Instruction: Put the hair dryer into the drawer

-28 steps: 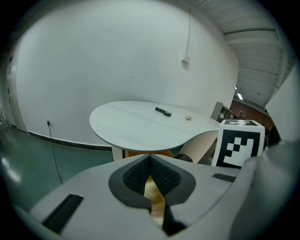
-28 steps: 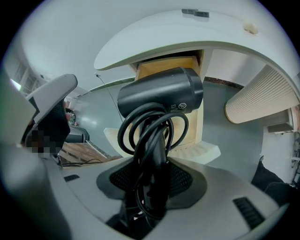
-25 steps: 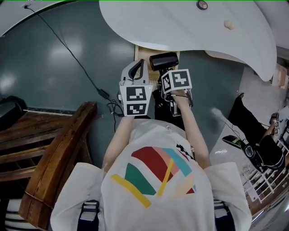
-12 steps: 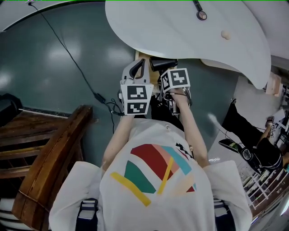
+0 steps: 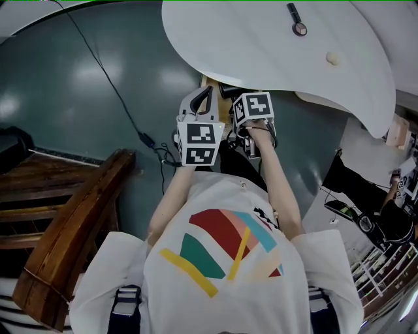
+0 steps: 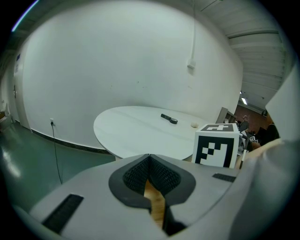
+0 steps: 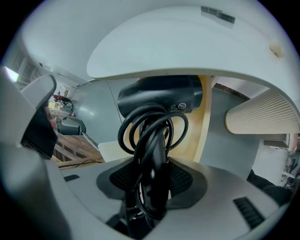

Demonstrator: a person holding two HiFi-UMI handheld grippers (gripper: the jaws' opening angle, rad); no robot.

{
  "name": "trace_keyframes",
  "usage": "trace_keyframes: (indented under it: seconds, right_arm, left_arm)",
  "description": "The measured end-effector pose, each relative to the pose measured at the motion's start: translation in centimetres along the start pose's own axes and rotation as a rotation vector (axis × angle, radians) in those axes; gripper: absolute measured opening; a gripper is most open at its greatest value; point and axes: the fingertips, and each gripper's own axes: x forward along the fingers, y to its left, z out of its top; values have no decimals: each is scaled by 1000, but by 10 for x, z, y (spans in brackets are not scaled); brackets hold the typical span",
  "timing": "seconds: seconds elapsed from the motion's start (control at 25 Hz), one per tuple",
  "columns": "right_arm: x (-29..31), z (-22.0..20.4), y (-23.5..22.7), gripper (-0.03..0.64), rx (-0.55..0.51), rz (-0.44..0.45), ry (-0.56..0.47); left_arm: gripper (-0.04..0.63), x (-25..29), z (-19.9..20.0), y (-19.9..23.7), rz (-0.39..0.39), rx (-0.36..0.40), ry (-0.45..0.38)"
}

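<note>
The black hair dryer (image 7: pixel 159 101) hangs head-up under the white table's edge. Its handle, wrapped in coiled cord (image 7: pixel 151 140), sits between the jaws of my right gripper (image 7: pixel 152 180), which is shut on it. In the head view only a dark bit of the hair dryer (image 5: pixel 226 90) shows past the right gripper (image 5: pixel 245 104). Pale wood of the drawer (image 7: pixel 205 117) lies just behind the dryer, and a strip of the drawer (image 5: pixel 208 83) shows below the table rim. My left gripper (image 5: pixel 198 104) is held beside it to the left, its pads (image 6: pixel 161 177) together with nothing between them.
The white oval table (image 5: pixel 274 39) overhangs the drawer, with a small dark object (image 5: pixel 296 16) and a pale ball (image 5: pixel 333 59) on top. Dark wooden furniture (image 5: pixel 72 222) stands at left. A black cable (image 5: pixel 124 111) crosses the green floor. A ribbed white panel (image 7: pixel 262 117) lies at right.
My right gripper has carried the hair dryer farther in under the table's edge, so less of the dryer shows in the head view. The left gripper has stayed put.
</note>
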Motion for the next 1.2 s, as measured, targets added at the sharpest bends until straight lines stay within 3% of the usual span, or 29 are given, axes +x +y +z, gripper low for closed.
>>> trace_keyframes:
  seconds: [0.84, 1.2]
  right_arm:
    - [15, 16, -11, 189, 1, -23, 23]
    - [17, 48, -13, 190, -56, -59, -103]
  left_arm:
    - [17, 5, 2, -2, -6, 27, 33]
    - [17, 13, -5, -3, 1, 30, 57]
